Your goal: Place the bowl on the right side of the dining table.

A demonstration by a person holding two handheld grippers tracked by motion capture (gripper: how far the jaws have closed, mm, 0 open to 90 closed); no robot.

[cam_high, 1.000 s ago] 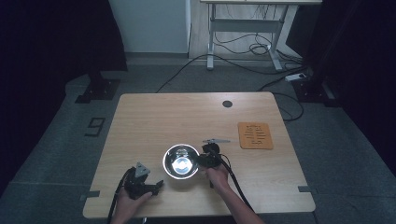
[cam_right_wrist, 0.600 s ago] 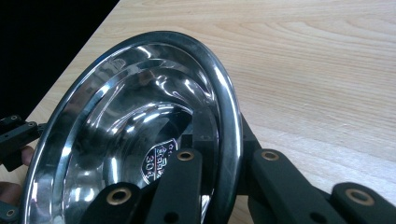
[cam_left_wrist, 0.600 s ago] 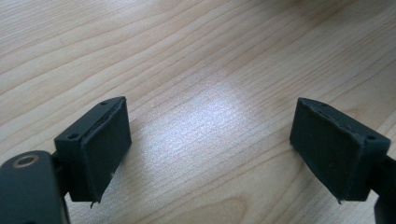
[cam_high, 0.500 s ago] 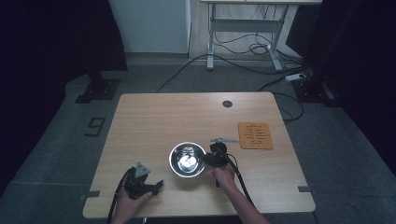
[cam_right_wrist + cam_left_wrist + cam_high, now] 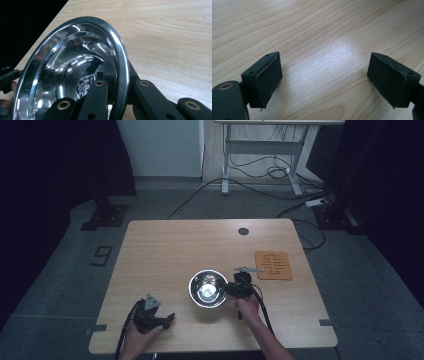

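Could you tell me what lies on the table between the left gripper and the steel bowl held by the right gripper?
Nothing: in the high view, bare wood separates the left gripper from the steel bowl.

Orange mat (image 5: 273,265) on wooden table (image 5: 165,250)

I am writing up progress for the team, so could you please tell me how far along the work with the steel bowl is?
Done: the right gripper has closed its fingers on the rim of the steel bowl. In hand: the bowl is being carried across the table, which seems to be toward the cork mat. Left: setting it down and letting go. The left gripper rests open over bare wood.
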